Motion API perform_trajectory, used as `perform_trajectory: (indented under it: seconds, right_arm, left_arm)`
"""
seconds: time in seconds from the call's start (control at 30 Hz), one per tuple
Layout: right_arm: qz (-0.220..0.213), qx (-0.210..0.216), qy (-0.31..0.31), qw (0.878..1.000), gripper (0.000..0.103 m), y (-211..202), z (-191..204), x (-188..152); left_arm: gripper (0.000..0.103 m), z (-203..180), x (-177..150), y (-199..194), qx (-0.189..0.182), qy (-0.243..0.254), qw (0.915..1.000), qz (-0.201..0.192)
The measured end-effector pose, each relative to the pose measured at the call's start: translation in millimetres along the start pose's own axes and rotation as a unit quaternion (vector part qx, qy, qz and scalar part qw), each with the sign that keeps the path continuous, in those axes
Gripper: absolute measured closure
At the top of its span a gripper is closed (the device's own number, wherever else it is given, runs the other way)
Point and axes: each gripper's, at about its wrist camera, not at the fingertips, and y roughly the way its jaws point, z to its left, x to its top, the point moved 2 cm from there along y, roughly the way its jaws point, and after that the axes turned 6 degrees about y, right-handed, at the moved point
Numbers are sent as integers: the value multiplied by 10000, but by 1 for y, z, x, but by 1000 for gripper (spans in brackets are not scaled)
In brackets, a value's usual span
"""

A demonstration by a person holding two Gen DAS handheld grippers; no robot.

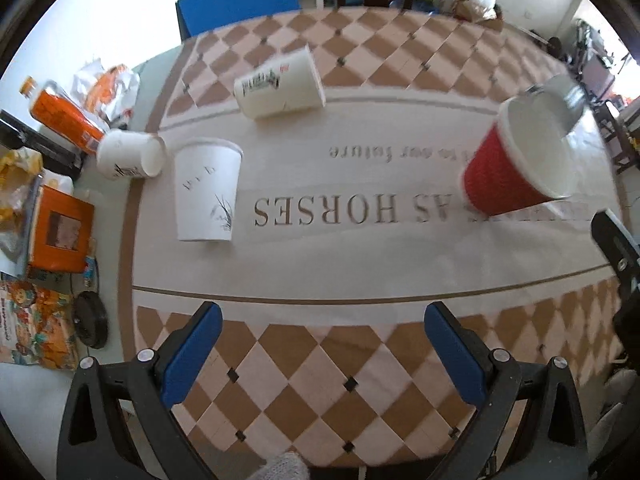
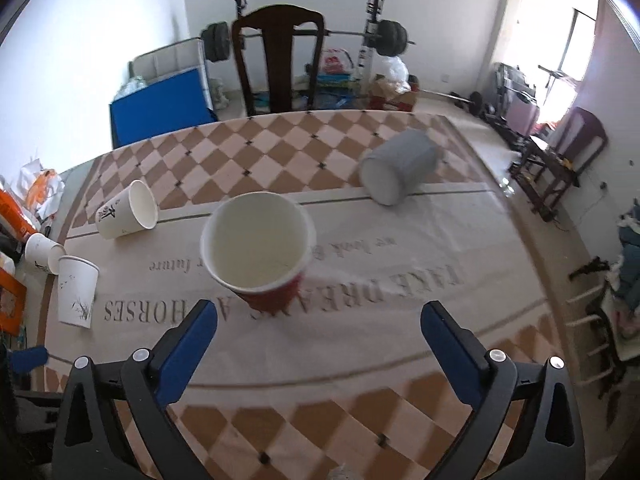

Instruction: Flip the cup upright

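Red paper with a white lining and a rolled rim: the red cup [image 2: 260,252] stands mouth-up on the tabletop [image 2: 360,340], just beyond the right tool [image 2: 318,344] and over the printed lettering of the cloth. It looks upright, though the fisheye tilts it and the motion blur in the left view makes a slight lean hard to rule out. Both tools are spread wide with nothing between the blue pads; the left tool [image 1: 320,348] hangs over the checkered border, well apart from the red cup [image 1: 520,160].

Judged from this, the light, thin-walled cup could tip again if a pad clips its rim, and a hard squeeze would dent the paper. The smooth cloth may let it slide.

Left of the red cup, a tall white cup [image 1: 208,190] stands rim-up, while two white cups [image 1: 280,86] [image 1: 130,158] lie on their sides. A grey cup [image 2: 400,170] lies on its side beyond the red cup. All are tapered paper cylinders.
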Motion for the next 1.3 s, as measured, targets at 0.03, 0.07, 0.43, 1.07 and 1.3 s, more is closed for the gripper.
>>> perform_trajectory:
  seconds: [0.03, 0.07, 0.43, 1.07, 1.3]
  right_arm:
    - [46, -57, 34, 10000, 0, -11, -6, 2]
    - [73, -86, 62, 9999, 0, -21, -11, 5]
    - [57, -55, 0, 10000, 0, -145, -50, 33]
    - [-328, 231, -157, 9991, 0, -256, -83, 55]
    - [-428, 252, -168, 9986, 0, -267, -87, 59]
  left_arm:
    - [0, -2, 0, -11, -8, 11, 10000, -73]
    - [0, -4, 0, -25, -27, 20, 9999, -160]
    - [0, -17, -11, -156, 27, -136, 9953, -958]
    - [0, -31, -41, -255, 222, -397, 9844, -1700]
    - [0, -30, -42, -266, 248, -441, 9822, -1810]
